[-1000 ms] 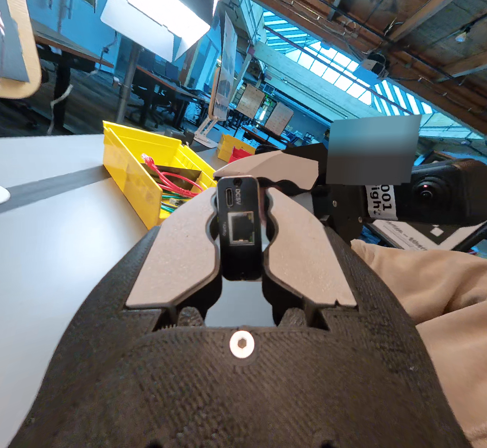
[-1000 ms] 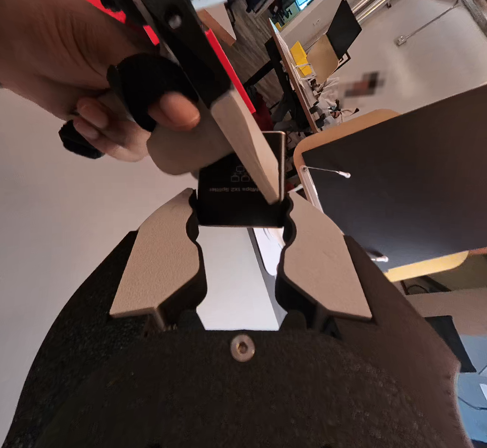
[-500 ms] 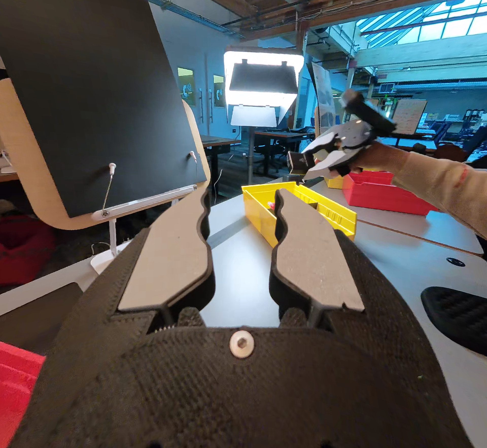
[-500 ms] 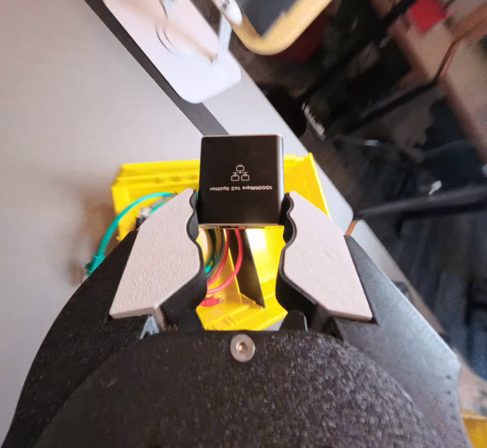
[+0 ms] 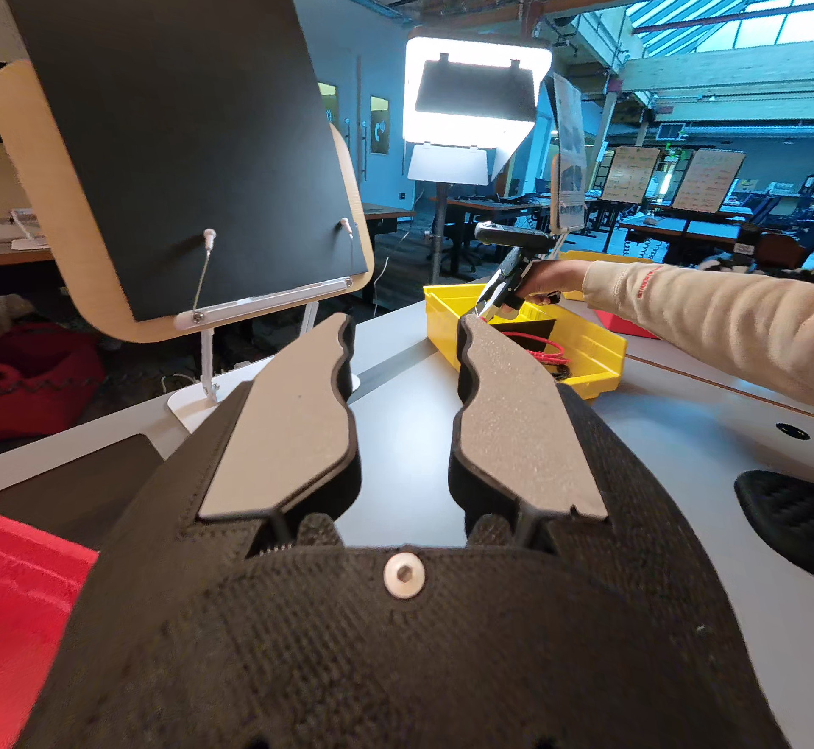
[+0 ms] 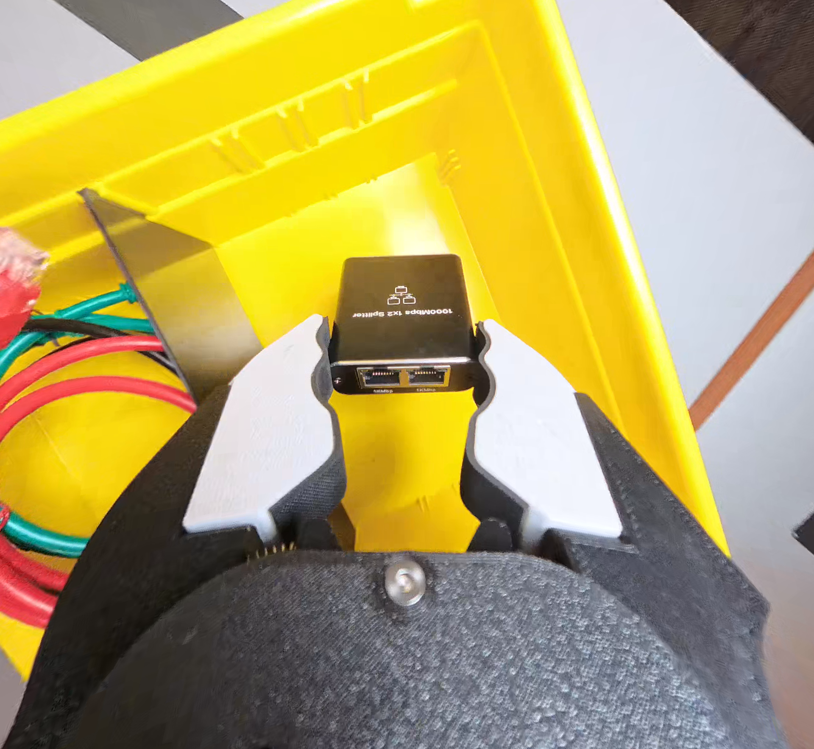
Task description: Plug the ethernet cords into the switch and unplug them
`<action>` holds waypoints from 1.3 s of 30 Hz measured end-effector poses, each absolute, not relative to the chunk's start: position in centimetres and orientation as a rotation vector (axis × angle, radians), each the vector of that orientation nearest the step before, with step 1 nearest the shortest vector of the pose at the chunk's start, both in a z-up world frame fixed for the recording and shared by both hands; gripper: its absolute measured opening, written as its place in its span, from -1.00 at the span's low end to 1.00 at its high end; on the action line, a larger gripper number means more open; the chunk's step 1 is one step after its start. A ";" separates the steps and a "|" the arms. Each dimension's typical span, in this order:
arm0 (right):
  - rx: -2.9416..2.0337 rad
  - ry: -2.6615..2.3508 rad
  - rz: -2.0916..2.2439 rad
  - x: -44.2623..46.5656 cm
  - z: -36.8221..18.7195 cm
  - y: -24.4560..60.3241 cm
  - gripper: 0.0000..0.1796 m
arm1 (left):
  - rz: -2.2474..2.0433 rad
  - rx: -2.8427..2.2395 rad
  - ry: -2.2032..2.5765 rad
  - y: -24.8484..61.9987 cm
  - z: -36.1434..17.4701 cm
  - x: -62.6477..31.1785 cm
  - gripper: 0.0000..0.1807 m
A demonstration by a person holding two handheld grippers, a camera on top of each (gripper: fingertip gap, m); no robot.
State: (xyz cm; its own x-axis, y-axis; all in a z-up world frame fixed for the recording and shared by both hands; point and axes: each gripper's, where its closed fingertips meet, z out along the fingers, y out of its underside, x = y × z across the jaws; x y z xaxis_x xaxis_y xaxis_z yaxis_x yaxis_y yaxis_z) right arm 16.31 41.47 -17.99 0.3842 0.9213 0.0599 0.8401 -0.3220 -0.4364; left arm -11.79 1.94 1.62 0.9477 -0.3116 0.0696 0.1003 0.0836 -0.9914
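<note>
The switch (image 6: pixel 401 318) is a small black box with two ports facing the camera. My right gripper (image 6: pixel 403 326) is shut on its two sides and holds it low inside the right compartment of the yellow bin (image 6: pixel 572 181). Whether it touches the bin floor I cannot tell. Red, green and black ethernet cords (image 6: pixel 88 357) lie in the left compartment, past a black divider (image 6: pixel 176 287). My left gripper (image 5: pixel 406 331) is open and empty above the grey table (image 5: pixel 396 441). In its view the right gripper (image 5: pixel 502 294) reaches into the yellow bin (image 5: pixel 599 366), where red cord (image 5: pixel 544 349) shows.
A black board on a wooden stand (image 5: pixel 198 146) with a white base stands at the table's left edge. Something red (image 5: pixel 35 604) lies at the near left, and a red bin (image 5: pixel 616 324) behind the yellow one. A black pad (image 5: pixel 784 516) lies at right. A sleeved arm (image 5: pixel 704 322) crosses the right side. One gripper's finger ends stand about 50 cm off the other's.
My left gripper let go of the switch, opened and drew back from it. My right gripper carried the switch over the table and down into the yellow bin's right compartment.
</note>
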 end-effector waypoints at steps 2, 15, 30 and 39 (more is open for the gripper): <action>-2.256 -1.545 0.298 15.7 -18.4 41.8 -0.31 | -0.310 -1.469 0.157 2.4 1.1 -12.5 -0.51; -2.278 -1.635 0.014 17.5 -18.7 42.6 -0.24 | -0.312 -1.506 0.137 3.1 -0.4 -13.5 -0.51; -1.720 -1.589 0.199 17.6 -8.4 18.6 -0.29 | -0.269 -1.449 0.218 -0.2 4.6 -12.1 -0.50; -1.783 -1.648 -0.065 22.9 -17.3 14.0 -0.27 | 0.051 -1.999 0.327 -6.1 -4.1 -18.9 -0.46</action>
